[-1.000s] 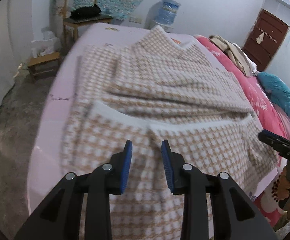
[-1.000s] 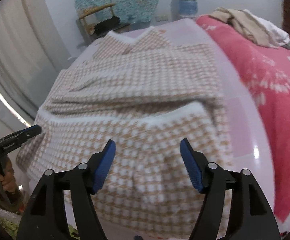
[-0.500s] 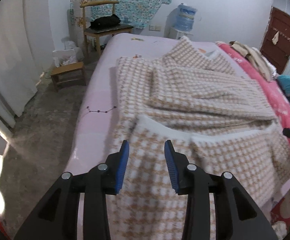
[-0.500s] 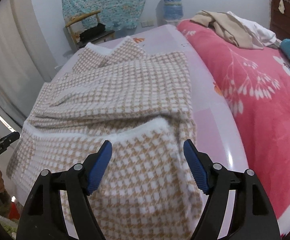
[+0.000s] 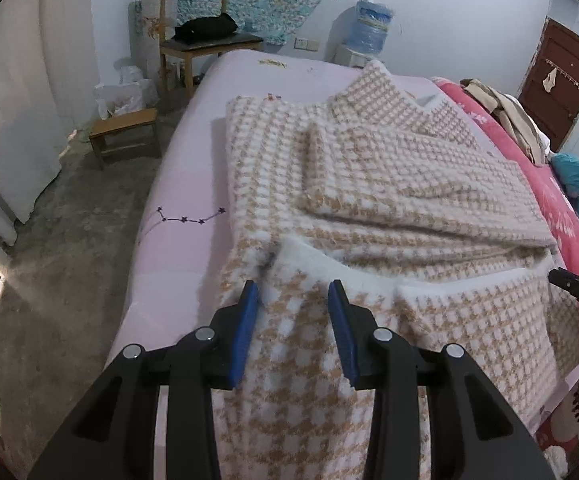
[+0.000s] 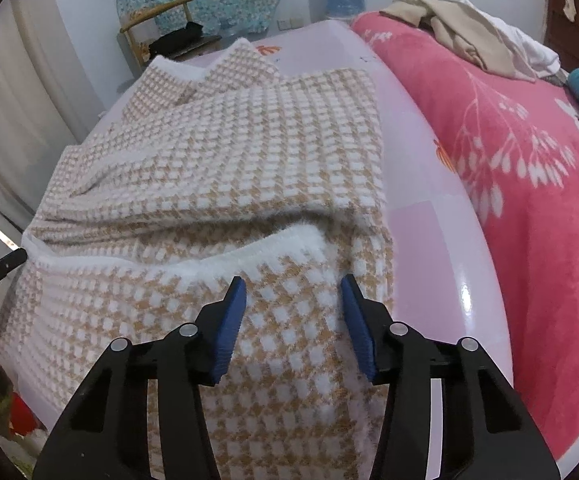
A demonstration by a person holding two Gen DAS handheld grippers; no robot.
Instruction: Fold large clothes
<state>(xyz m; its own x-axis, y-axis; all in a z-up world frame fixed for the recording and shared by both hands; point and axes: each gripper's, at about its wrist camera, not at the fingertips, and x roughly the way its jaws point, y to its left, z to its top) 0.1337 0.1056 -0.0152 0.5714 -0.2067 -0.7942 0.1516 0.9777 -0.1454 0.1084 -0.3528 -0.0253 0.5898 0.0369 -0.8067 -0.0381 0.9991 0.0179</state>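
A large tan-and-white houndstooth garment [image 5: 389, 184] lies partly folded on a pale pink bed [image 5: 185, 200]; it also shows in the right wrist view [image 6: 225, 168]. Its near white-edged hem [image 5: 329, 264] is turned up towards me. My left gripper [image 5: 293, 296] is open, its blue pads either side of the hem's left corner, nothing clamped. My right gripper [image 6: 293, 284] is open over the hem's right part [image 6: 281, 240]. The tip of the right gripper shows at the left view's right edge [image 5: 577, 288].
A pink floral blanket [image 6: 509, 152] covers the bed's right side, with beige clothes [image 6: 461, 28] piled on it. A wooden chair [image 5: 197, 36], a low stool [image 5: 125, 132] and a water bottle [image 5: 369, 20] stand by the far wall. Bare concrete floor [image 5: 69, 248] lies left.
Both grippers have drawn back and apart towards the hem's two near corners. The right gripper's jaws have narrowed a little. The garment has not moved.
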